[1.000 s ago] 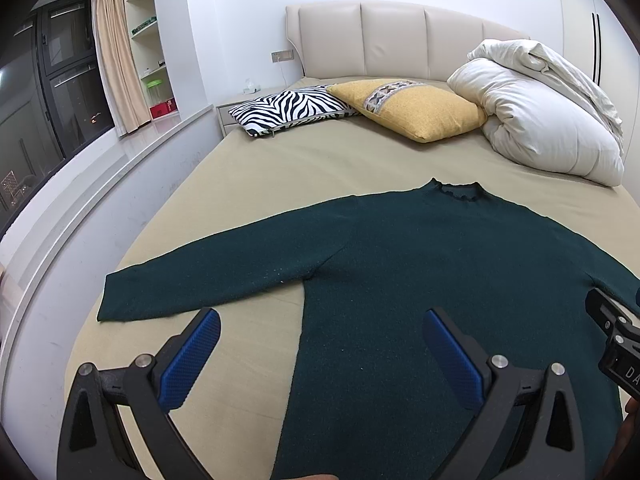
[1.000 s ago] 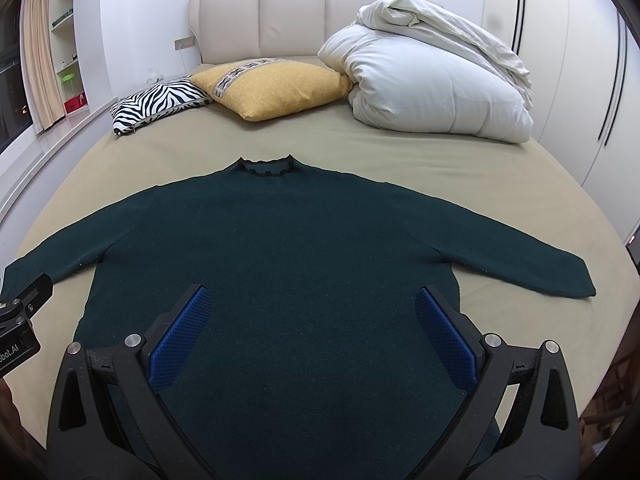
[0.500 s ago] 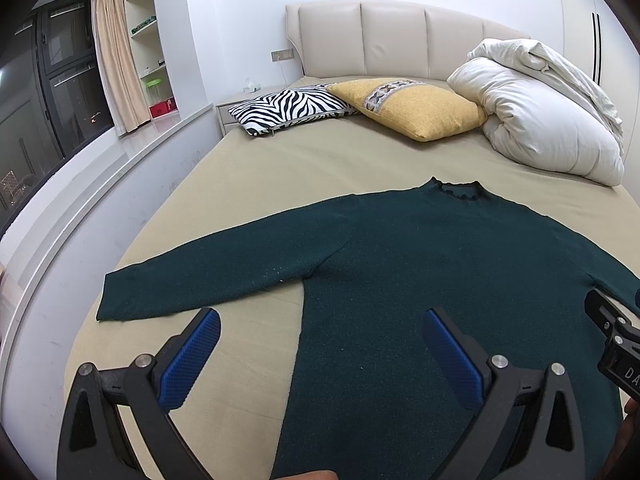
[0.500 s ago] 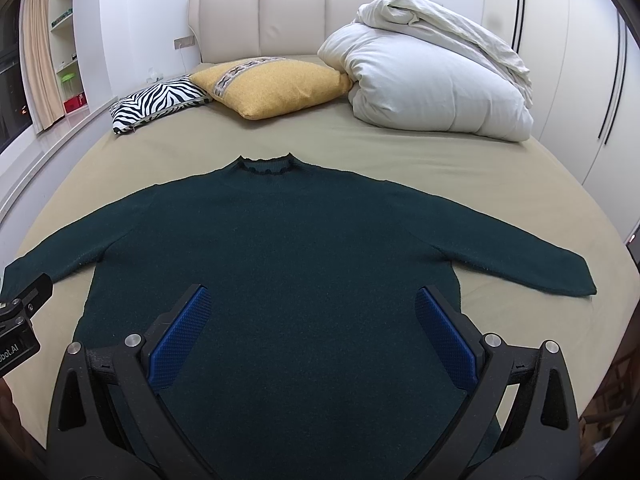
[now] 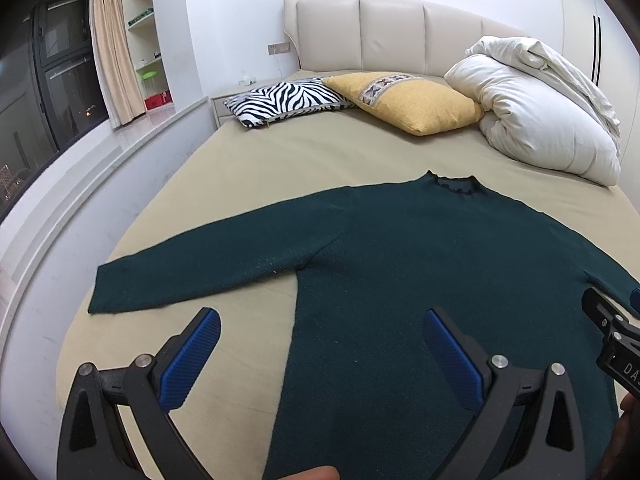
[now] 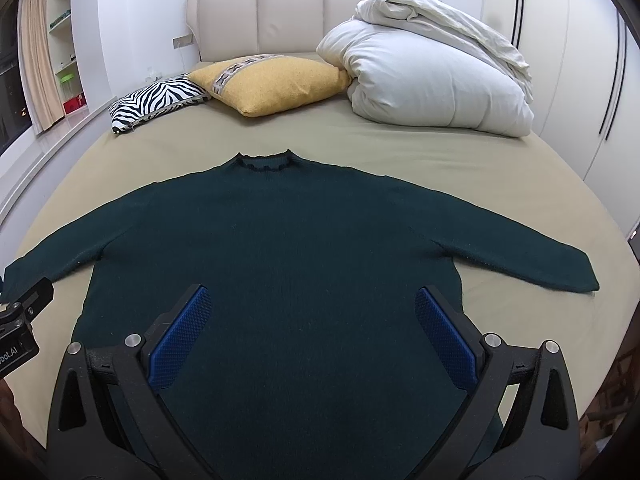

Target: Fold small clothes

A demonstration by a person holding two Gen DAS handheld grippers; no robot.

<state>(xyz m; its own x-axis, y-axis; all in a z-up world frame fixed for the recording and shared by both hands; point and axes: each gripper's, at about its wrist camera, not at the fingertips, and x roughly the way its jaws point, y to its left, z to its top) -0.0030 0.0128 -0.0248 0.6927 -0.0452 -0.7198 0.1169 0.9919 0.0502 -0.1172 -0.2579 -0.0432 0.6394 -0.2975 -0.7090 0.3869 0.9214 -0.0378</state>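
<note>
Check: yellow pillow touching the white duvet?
Touching. Right wrist view shows the yellow pillow's right corner pressed into the folded white duvet, no beige sheet between them.

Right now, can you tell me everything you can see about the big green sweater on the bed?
The sweater is dark green and looks knitted, with a small frilly collar pointing toward the pillows. It lies flat on the tan bed sheet, not folded yet. Both long sleeves stretch out sideways, one to the left and one to the right. Its bottom edge is hidden behind the grippers. Only the sheet touches it; both grippers hang open above it, holding nothing.
</note>
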